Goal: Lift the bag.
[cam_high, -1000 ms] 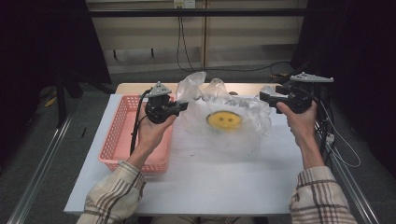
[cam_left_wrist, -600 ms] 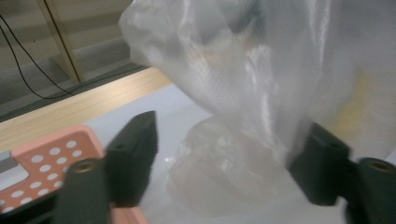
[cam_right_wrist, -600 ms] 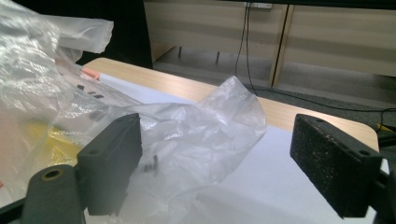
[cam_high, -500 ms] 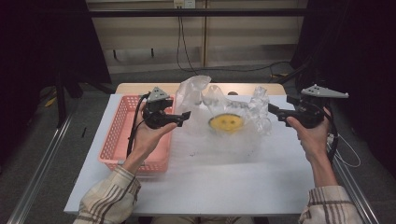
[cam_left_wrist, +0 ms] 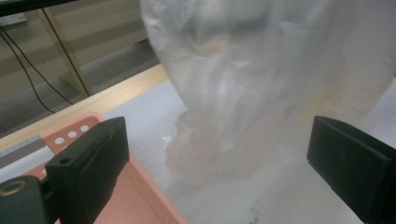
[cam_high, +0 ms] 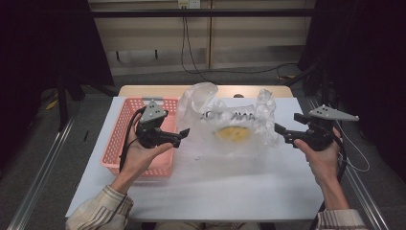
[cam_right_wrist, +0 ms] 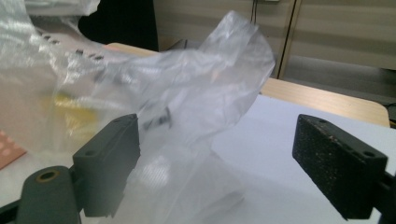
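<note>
The clear bag [cam_high: 230, 127] lies crumpled at mid-table on the white sheet [cam_high: 215, 187], something yellow [cam_high: 233, 134] showing through it near the middle. Its long axis runs left to right, so each end points at one hand.

Left gripper [cam_high: 179, 136] hovers at the bag's left end, over the near-right corner of the pink basket [cam_high: 119, 143]. Jaws wide apart, nothing between them; in its own view the plastic's left lobe [cam_left_wrist: 219, 135] bulges straight ahead, beyond the tips, not touching.

Right gripper [cam_high: 280, 130] sits at the bag's right end, jaws also spread and empty. In its own view a flap of film [cam_right_wrist: 224, 88] rises just ahead and slightly left of the gap, with folds spilling down close in front of the left jaw; whether any film brushes that jaw I cannot tell.

Both hands look about equally close, one per end. If the bag is the target, my read is a short inward reach from either side would put film between the jaws; the right looks marginally nearer its flap.
</note>
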The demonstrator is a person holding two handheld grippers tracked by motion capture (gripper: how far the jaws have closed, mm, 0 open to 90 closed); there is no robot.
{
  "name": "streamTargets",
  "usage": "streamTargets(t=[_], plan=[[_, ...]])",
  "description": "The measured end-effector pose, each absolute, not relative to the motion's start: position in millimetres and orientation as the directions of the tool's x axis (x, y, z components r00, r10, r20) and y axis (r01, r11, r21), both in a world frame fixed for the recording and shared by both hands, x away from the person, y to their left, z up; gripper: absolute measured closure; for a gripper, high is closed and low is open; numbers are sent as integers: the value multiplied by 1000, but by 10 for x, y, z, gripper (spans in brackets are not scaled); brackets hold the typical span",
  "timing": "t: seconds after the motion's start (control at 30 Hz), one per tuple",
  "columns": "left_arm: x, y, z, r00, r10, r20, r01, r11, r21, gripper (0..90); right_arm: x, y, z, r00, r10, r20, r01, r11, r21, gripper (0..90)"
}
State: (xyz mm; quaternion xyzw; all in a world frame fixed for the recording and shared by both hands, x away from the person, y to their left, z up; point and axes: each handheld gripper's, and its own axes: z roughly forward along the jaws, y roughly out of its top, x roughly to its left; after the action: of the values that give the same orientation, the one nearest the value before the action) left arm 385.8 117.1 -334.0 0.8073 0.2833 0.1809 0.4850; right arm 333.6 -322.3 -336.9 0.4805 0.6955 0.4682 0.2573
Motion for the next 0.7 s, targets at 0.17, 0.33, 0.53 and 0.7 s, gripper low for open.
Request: streamTargets(t=[0.17, 0.33, 0.53, 0.7], plan=[[3715, 1280, -3390, 764, 645, 23, 271, -353, 895, 53, 3188, -3231, -3453, -396, 913, 94, 438, 98, 894, 146], [3639, 1382, -3469, 749, 663, 13, 289, -344, 893, 50, 3066, -3227, -3493, -396, 914, 83, 443, 110, 890, 132], [3497, 1502, -3535, 756, 654, -8, 298, -334, 894, 46, 2971, -3209, -3652, -397, 912, 100, 479, 113, 871, 124], [3360, 1533, -3569, 750, 659, 47, 271, -371, 888, 43, 2893, -3164, -3714, -401, 908, 119, 491, 103, 865, 110]])
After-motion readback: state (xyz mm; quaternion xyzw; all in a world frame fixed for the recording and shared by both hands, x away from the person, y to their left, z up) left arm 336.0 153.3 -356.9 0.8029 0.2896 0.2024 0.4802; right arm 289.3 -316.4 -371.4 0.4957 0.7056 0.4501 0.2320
